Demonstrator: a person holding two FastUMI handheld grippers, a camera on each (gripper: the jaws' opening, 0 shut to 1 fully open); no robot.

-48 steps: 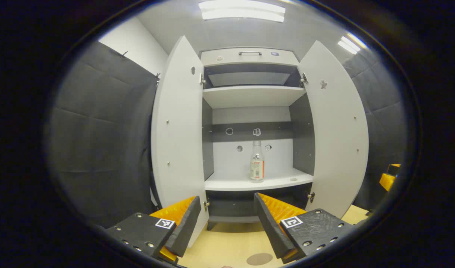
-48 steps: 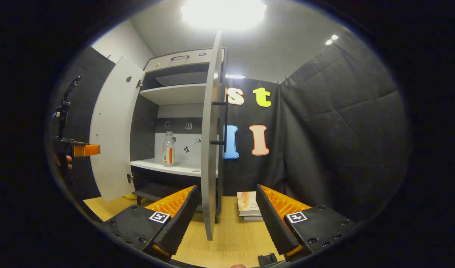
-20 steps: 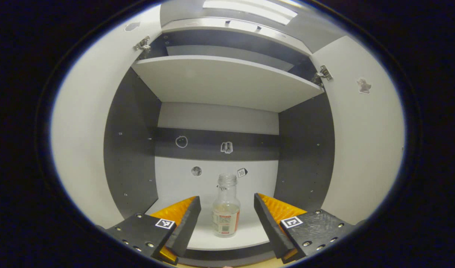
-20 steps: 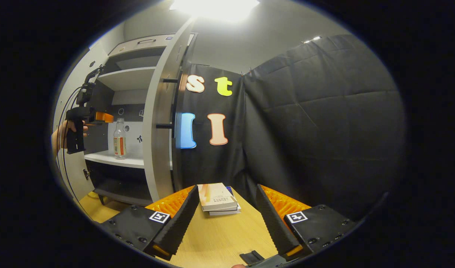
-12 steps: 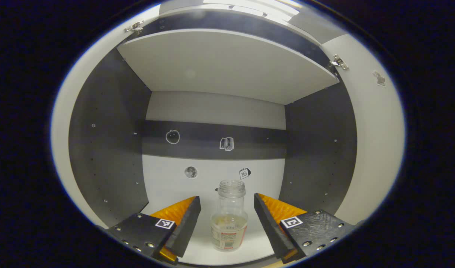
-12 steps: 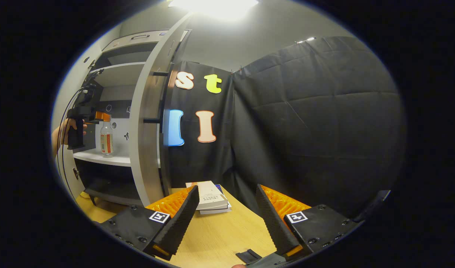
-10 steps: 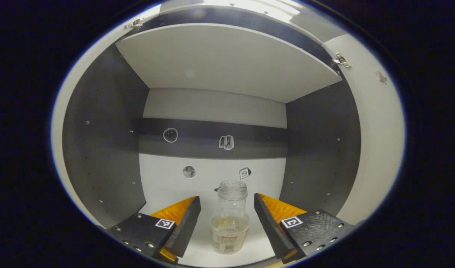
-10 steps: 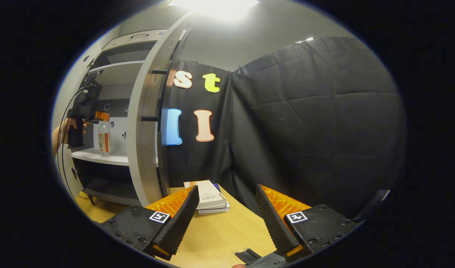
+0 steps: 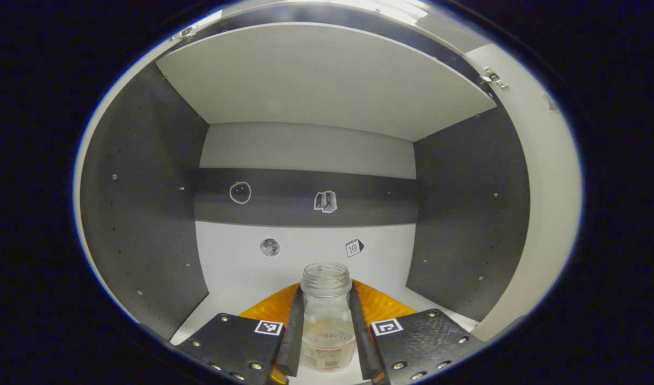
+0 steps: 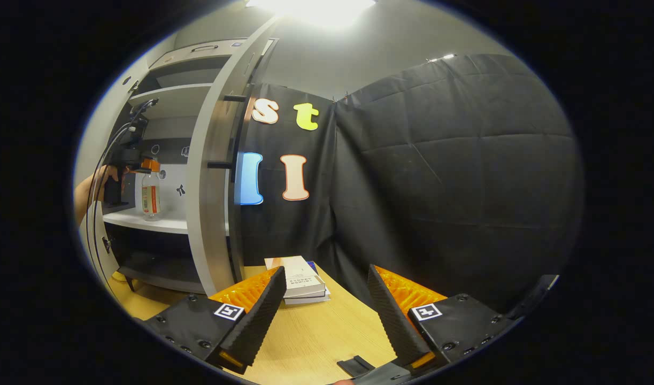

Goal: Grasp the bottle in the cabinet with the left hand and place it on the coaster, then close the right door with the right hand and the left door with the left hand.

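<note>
One cabinet [image 9: 145, 224], its right door [image 10: 212, 176] standing open, we list first. One wooden table [image 10: 316, 331] carries a stack of books [image 10: 300, 286]. One right gripper [image 10: 322, 313] we record slack, fingers wide apart above the table, holding nothing. One left gripper [image 9: 327, 334] we record clamped on the bottle [image 9: 327, 315], both fingers against its sides. The uncapped bottle stands upright on the cabinet's white shelf [image 10: 145, 222].
</note>
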